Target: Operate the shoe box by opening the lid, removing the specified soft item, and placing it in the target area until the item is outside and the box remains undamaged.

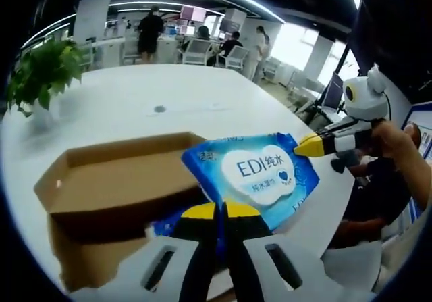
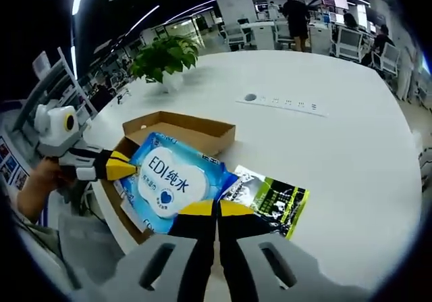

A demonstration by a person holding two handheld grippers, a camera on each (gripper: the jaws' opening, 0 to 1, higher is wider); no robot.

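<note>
**A:** What are your two tools doing?

**B:** Your left tool point(image 1: 217, 211) is clenched, its yellow tips pressed together on the near edge of the wipes pack point(image 1: 251, 173). In the left gripper view a strip of the blue wrapper shows between the tips. Your right tool point(image 1: 305, 146) comes in from the side, and its yellow tip is closed on the pack's far corner. You have the pack pinched at two opposite ends.

**A:** Where is the pack compared with the shoe box?

**B:** The shoe box point(image 2: 185, 128) sits open-topped near the edge of the counter point(image 2: 351, 146) on your side, with its brown inside showing. The pack is tilted with its label side up. It covers the end of the box closest to you and reaches past the box wall over the counter. I cannot tell from either view whether the pack's underside touches the box.

**A:** Is anything else close to the pack?

**B:** A green-and-black packet point(image 2: 273, 204) lies flat on the counter just beside the pack. One of its corners is tucked against the blue wrapper, right at your right tool's tips.

**A:** What else is on the counter?

**B:** A potted plant point(image 2: 163, 55) stands towards the far edge, well apart from the box. A small round port point(image 2: 250, 97) is set into the counter's middle. Your hand point(image 1: 393, 140) shows behind the right tool's body. In the background, people stand and sit at desks beyond the counter.
</note>
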